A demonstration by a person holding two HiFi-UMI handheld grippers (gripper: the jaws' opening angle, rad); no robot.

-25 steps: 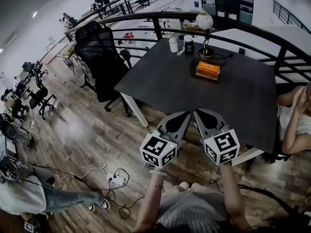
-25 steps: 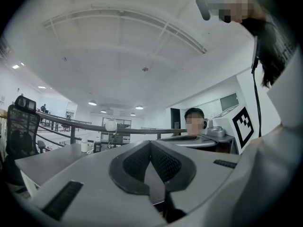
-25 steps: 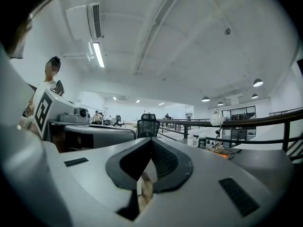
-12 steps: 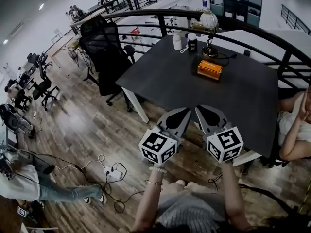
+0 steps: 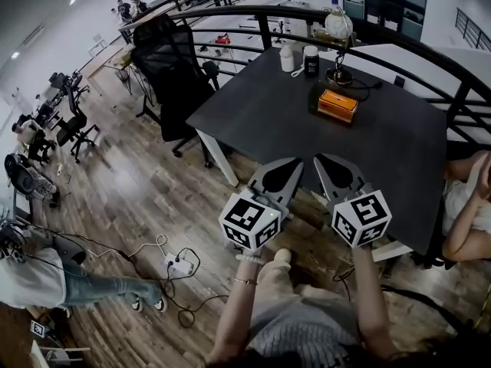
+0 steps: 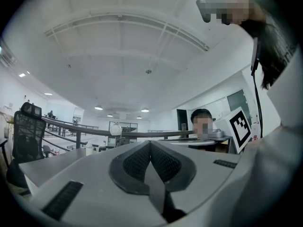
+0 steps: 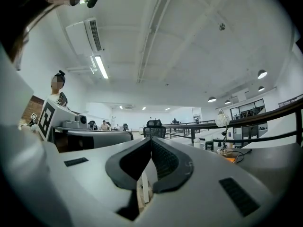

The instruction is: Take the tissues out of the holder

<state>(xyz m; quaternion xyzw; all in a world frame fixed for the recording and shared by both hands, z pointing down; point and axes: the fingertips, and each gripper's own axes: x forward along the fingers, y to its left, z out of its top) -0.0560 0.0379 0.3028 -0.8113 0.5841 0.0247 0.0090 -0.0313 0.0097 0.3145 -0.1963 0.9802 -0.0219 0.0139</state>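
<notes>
The orange tissue holder (image 5: 338, 105) sits on the far part of the dark table (image 5: 261, 121), in front of a lamp; a sliver of the holder (image 7: 230, 159) shows in the right gripper view. Both grippers are held side by side over the table's near edge, far short of the holder. My left gripper (image 5: 290, 167) is shut with nothing between its jaws, which meet at the tip (image 6: 150, 143). My right gripper (image 5: 324, 165) is also shut and empty (image 7: 151, 140).
A desk lamp (image 5: 337, 29), a dark jar (image 5: 311, 60) and a white bottle (image 5: 288, 56) stand at the table's far edge by the curved black railing (image 5: 253, 14). A black office chair (image 5: 170, 60) stands at the left. A person (image 5: 468, 198) sits at the right. Cables and a power strip (image 5: 180, 265) lie on the floor.
The head view has shifted a little, so the table and holder sit slightly further right. Both grippers stay shut, side by side.
</notes>
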